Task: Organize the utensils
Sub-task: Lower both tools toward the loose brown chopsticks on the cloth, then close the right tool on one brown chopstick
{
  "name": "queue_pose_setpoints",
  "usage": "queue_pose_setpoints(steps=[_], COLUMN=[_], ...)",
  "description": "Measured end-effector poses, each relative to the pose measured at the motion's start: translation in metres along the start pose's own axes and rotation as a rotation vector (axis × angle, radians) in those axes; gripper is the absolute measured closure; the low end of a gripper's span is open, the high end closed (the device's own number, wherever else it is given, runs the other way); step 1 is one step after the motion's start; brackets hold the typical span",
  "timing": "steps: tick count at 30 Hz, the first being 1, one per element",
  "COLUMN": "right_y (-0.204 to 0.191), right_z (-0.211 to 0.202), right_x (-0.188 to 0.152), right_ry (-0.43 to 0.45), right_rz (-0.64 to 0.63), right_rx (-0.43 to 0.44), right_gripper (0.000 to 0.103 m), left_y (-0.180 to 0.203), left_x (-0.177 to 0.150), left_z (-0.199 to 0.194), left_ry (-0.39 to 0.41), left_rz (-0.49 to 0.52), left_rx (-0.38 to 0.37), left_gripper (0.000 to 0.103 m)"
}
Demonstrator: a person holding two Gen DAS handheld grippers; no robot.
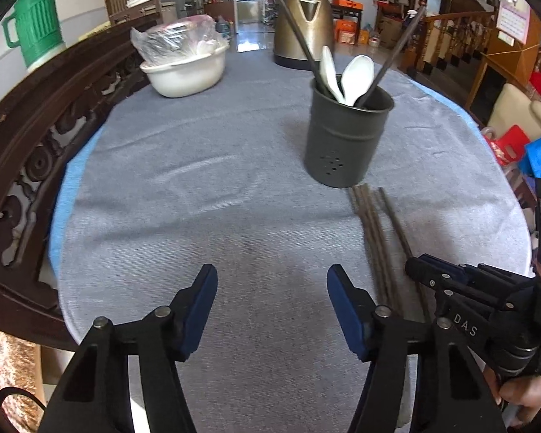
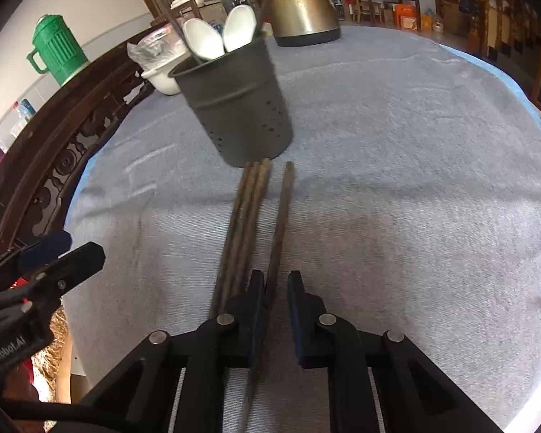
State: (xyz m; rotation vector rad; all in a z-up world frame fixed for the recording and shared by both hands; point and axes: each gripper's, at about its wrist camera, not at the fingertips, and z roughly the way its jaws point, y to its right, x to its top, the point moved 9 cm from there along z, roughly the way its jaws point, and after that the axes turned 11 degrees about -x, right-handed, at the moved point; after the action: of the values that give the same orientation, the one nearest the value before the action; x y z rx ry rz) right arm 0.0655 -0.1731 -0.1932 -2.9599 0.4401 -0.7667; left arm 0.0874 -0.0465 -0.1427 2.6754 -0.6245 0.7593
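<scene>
Pointing holderward (image 2: 234, 104), chopsticks (image 2: 249, 216) lengthwise.

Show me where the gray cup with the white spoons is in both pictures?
Left wrist view: the gray cup stands right of center, beyond the loose chopsticks.
Right wrist view: the cup sits upper left of center.
Shared landmark: the brass kettle behind it.
</scene>
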Motion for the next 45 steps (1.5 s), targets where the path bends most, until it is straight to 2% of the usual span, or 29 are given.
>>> queue_pose_setpoints(steps=[4,9,13,17,21,25,29,36,45], right_y=[0.018,0.033,0.041,0.045,0.055,0.066,0.069,0.066,0.055], right_z=[-0.002,-0.004,-0.004,-0.005,-0.006,-0.007,-0.007,-0.004,-0.008], right_x=[0.002,0.002,0.000,-0.002,-0.005,-0.009,-0.012,-0.007,0.023], right_ry=[0.001,-0.013,-0.023,-0.035,-0.056,-0.074,-0.082,-0.113,-0.050], right_rz=[0.022,0.062,0.097,0.130,0.234,0.359,0.420,0.395,0.257], right_rx=[-0.032,-0.011,0.016,0.039,0.085,0.130,0.166,0.195,0.144], right_gripper=[0.088,0.088,0.088,0.089,0.091,0.092,0.092,0.090,0.086], left_y=[0.012,0.030,0.037,0.042,0.046,0.049,0.053,0.052,0.029], left_x=[0.002,0.005,0.008,0.009,0.008,0.008,0.010,0.010,0.006], left_z=[0.012,0.030,0.047,0.058,0.069,0.076,0.080,0.084,0.073], left_ry=[-0.029,-0.069,-0.104,-0.125,-0.148,-0.157,-0.154,-0.152,-0.156], left_rz=[-0.003,0.013,0.001,0.000,-0.011,-0.027,-0.036,-0.036,-0.064], left_rx=[-0.084,-0.146,-0.165,-0.180,-0.186,-0.211,-0.233,-0.234,-0.250], left_gripper=[0.040,0.041,0.041,0.048,0.060,0.060,0.060,0.062,0.062])
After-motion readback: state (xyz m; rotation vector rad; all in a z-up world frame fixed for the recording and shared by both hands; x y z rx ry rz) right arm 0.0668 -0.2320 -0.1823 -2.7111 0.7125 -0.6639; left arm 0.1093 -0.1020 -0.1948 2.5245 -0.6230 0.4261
